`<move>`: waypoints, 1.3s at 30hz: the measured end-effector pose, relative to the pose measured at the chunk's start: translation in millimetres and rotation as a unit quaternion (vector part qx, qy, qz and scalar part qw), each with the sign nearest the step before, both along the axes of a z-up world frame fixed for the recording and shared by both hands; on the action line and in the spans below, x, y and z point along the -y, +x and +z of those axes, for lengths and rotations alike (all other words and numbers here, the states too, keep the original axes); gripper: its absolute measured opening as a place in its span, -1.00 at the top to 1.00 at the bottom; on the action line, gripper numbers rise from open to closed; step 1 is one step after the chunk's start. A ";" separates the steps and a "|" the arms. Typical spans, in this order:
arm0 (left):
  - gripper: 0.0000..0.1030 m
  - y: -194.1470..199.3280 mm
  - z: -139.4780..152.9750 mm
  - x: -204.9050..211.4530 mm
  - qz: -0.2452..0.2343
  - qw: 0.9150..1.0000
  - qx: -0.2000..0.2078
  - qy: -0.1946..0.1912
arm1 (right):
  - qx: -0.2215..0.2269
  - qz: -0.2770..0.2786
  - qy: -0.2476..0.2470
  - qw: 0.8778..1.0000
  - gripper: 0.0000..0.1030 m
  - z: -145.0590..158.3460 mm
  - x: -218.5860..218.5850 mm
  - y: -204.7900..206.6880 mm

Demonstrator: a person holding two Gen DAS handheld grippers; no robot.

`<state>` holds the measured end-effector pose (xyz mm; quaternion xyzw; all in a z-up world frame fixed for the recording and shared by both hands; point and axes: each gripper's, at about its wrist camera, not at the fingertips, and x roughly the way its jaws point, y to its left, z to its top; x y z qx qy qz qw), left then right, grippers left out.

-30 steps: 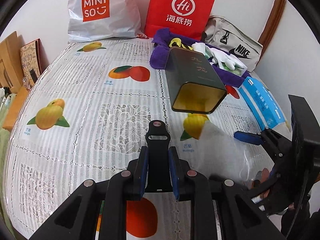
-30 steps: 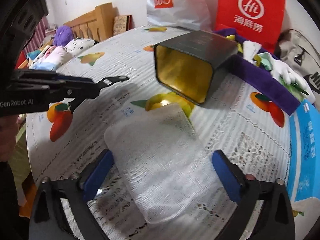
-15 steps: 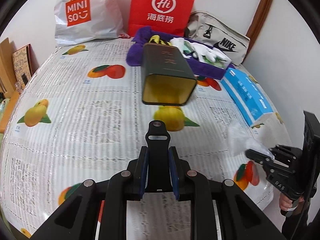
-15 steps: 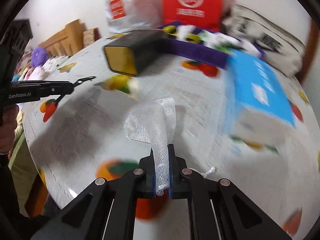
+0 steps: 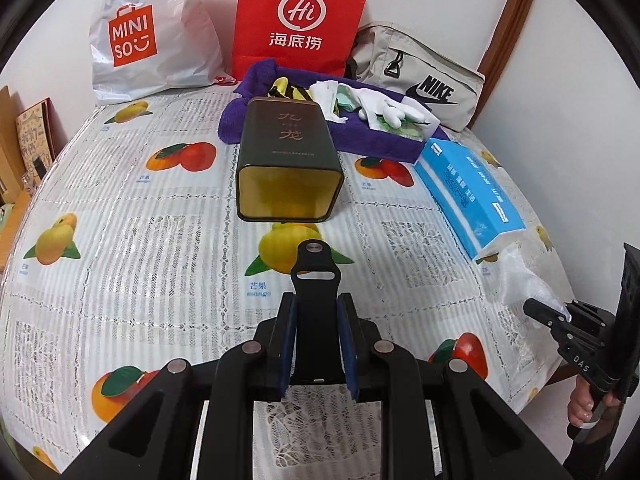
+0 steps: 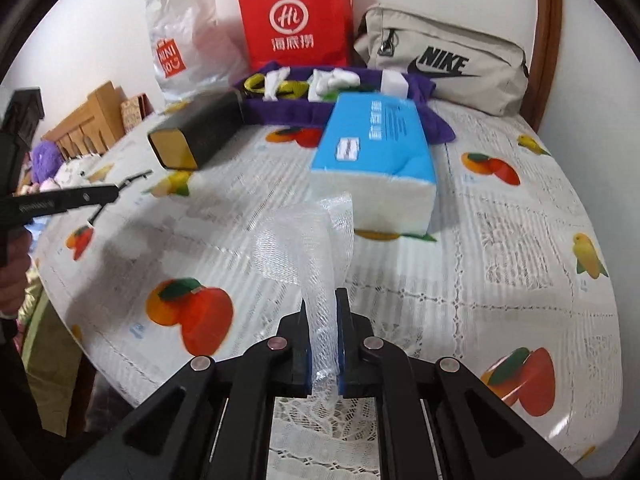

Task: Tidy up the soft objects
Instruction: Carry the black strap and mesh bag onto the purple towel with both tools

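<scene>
My right gripper (image 6: 324, 320) is shut on a white mesh net (image 6: 308, 248), which hangs crumpled above the tablecloth in front of the blue tissue pack (image 6: 372, 152). From the left wrist view, that gripper (image 5: 534, 307) holds the net (image 5: 520, 280) near the table's right edge. My left gripper (image 5: 316, 312) is shut on a black strap (image 5: 315, 276) with a slot and a metal stud. The strap points at a dark green tin (image 5: 288, 160) lying on its side, open end toward me. Behind the tin a purple towel (image 5: 360, 140) carries white gloves and cloths.
A Miniso bag (image 5: 152, 36), a red paper bag (image 5: 300, 20) and a grey Nike pouch (image 5: 416, 76) line the wall. The fruit-print tablecloth (image 5: 120, 220) covers the table. A wooden bed frame (image 6: 92, 120) stands left. A hand (image 5: 580, 408) grips the right tool.
The right gripper, wide around the flat net a second ago, has shut on it, lifted it and carried it right, toward the tissue pack. The left gripper shifted slightly, still clamping the strap.
</scene>
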<state>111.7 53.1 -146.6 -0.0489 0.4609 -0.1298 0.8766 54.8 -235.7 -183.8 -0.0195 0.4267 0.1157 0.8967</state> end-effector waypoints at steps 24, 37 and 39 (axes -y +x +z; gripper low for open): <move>0.62 67.2 71.5 7.1 0.007 0.999 0.039 0.005 | 0.051 0.019 0.046 0.997 0.85 85.8 -3.4 71.3; 0.62 128.1 79.7 2.1 0.012 0.999 0.036 -0.016 | 0.059 0.005 0.045 0.997 0.85 101.9 2.3 170.2; 0.62 137.3 78.7 2.5 0.013 0.999 0.035 -0.017 | 0.061 -0.003 0.029 0.998 0.85 102.8 1.7 184.4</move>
